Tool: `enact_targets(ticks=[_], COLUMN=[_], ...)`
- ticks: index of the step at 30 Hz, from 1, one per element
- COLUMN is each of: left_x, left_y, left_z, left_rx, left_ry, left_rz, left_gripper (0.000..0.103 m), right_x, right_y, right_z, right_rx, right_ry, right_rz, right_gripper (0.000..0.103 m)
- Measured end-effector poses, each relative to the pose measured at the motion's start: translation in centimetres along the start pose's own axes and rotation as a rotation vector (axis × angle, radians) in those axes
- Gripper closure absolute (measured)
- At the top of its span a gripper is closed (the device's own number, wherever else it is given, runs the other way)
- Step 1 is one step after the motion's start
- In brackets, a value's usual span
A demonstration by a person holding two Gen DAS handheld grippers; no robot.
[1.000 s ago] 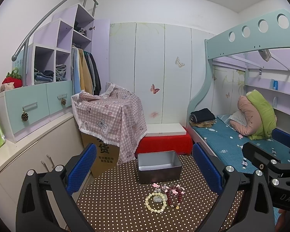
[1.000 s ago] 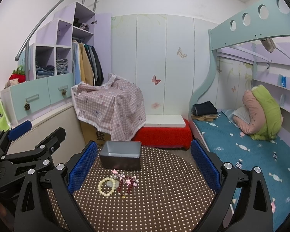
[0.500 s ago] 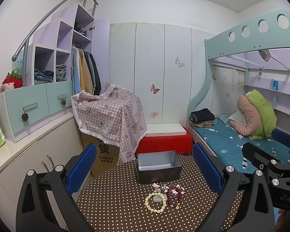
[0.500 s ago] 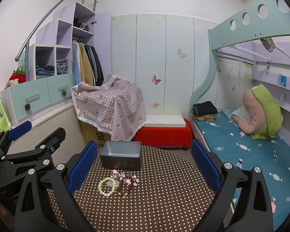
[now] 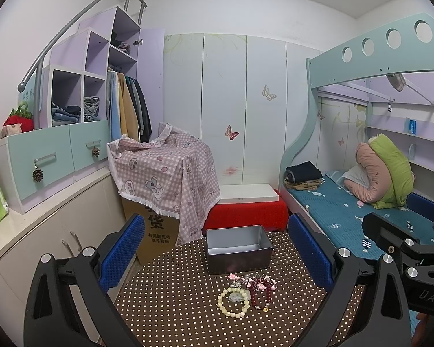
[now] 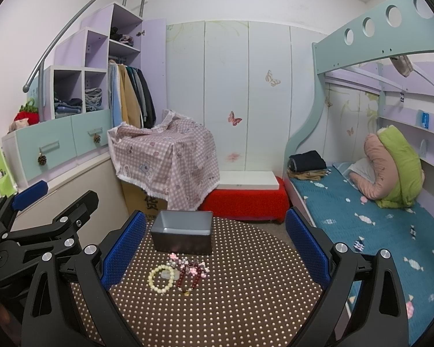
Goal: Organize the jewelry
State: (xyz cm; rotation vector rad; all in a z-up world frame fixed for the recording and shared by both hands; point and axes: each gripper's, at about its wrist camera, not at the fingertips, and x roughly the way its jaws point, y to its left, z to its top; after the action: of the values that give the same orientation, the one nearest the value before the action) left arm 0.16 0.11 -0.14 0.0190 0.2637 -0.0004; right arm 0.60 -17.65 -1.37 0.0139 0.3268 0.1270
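Observation:
A pale yellow bead bracelet (image 5: 233,302) (image 6: 161,277) lies flat on a round brown dotted table (image 5: 170,312) (image 6: 246,297). Beside it sit a dark red bead bracelet (image 5: 260,289) (image 6: 189,274) and small pink and pearl pieces (image 5: 240,279) (image 6: 178,258). Behind them stands an empty grey metal box (image 5: 237,248) (image 6: 183,235). My left gripper (image 5: 217,260) is open, held above the table's near side, nothing between its blue pads. My right gripper (image 6: 214,248) is open too, likewise holding nothing. Each gripper shows at the edge of the other's view.
A cardboard box under a pink checked cloth (image 5: 165,173) stands behind the table on the left. A red bench with a white board (image 5: 246,202) is at the back. A bunk bed (image 6: 361,217) fills the right; cabinets and shelves (image 5: 43,173) line the left.

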Motion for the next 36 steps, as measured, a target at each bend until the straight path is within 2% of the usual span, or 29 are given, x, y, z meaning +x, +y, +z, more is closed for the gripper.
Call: enact_targets(ticks=[25, 36], left_x=[0.6, 2.8], left_y=[0.1, 0.9], left_z=[-0.3, -1.2], left_rx=[0.01, -0.002], left_ry=[0.024, 0.097], left_rz=[0.003, -0.014], left_gripper=[0.007, 0.007], right_x=[1.0, 2.8], right_y=[-0.3, -0.7], right_z=[-0.6, -1.2], right_rx=[0.012, 0.013], right_ry=[0.029, 0.072], right_rz=[0.009, 0.013], right_gripper=[0.009, 0.009])
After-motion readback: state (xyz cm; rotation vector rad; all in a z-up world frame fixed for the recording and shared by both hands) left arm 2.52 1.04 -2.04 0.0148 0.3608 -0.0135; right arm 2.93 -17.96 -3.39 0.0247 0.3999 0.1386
